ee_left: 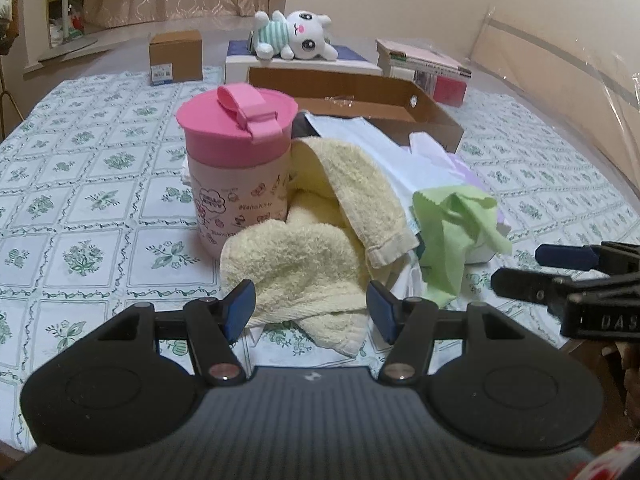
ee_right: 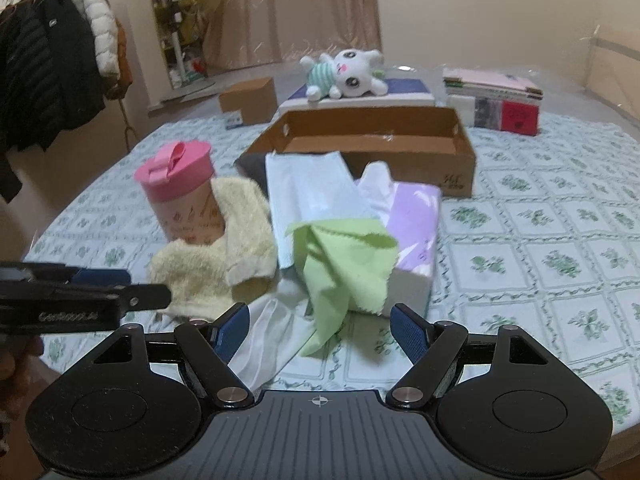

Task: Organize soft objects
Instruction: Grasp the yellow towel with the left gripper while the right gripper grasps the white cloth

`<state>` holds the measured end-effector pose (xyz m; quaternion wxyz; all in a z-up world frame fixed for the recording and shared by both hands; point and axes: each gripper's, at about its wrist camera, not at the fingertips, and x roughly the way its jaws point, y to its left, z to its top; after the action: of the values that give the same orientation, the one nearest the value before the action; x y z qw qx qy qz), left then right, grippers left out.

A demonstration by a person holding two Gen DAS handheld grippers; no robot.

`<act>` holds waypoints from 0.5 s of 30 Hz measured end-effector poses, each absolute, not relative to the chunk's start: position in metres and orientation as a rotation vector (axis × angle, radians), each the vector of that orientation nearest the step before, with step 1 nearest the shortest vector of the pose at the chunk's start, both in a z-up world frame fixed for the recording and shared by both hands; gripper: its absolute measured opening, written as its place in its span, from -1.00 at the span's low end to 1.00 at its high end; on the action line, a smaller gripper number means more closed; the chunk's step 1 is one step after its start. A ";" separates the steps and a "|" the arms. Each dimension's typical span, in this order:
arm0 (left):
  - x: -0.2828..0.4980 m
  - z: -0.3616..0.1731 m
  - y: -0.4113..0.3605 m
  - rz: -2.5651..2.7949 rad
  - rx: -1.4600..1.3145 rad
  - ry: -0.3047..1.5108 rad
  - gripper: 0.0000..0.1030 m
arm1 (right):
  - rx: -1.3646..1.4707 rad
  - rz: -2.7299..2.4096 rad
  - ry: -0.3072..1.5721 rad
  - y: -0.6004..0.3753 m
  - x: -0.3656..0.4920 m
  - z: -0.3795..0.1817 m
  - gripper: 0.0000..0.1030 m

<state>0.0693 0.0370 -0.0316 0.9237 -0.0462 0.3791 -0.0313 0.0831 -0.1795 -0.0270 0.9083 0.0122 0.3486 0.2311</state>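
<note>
Left gripper (ee_left: 311, 312) open before yellow towel (ee_left: 304, 264).

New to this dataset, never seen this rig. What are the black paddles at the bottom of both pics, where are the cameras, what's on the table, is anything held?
No robot arm here: a person holds a two-finger gripper in each hand, and a fisheye camera on each looks forward along its fingers. The black paddles are the gripper's own linkage.

The left wrist view shows the left gripper, jaws open and holding nothing, its blue pads either side of a yellow towel. The right gripper is also open and empty, in front of a green cloth. Each gripper shows at the edge of the other's view.

On the patterned tablecloth: a pink lidded cup, the towel, the cloth draped on a tissue pack, white sheets, an open cardboard tray, and further back a plush bunny on a box.
</note>
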 end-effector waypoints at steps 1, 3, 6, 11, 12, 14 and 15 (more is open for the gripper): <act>0.071 -0.034 0.037 -0.062 -0.091 0.780 0.12 | 0.026 0.487 0.725 -0.178 0.084 -0.030 0.51; 0.074 -0.037 0.038 -0.059 -0.088 0.786 0.12 | 0.021 0.513 0.738 -0.172 0.085 -0.037 0.50; 0.078 -0.042 0.042 -0.056 -0.089 0.793 0.12 | -0.002 0.553 0.755 -0.160 0.087 -0.049 0.50; 0.083 -0.050 0.045 -0.061 -0.082 0.794 0.12 | -0.059 0.616 0.781 -0.136 0.093 -0.068 0.23; 0.084 -0.052 0.047 -0.065 -0.081 0.791 0.12 | -0.069 0.623 0.779 -0.133 0.095 -0.070 0.23; 0.087 -0.054 0.049 -0.069 -0.079 0.789 0.12 | -0.097 0.628 0.773 -0.125 0.099 -0.076 0.23; 0.088 -0.056 0.050 -0.066 -0.076 0.791 0.14 | -0.110 0.628 0.772 -0.122 0.102 -0.078 0.23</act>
<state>0.0885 0.0501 -0.0559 0.9215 -0.0370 0.3852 -0.0323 0.1018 -0.1221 -0.0779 0.8773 -0.0526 0.3701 0.3011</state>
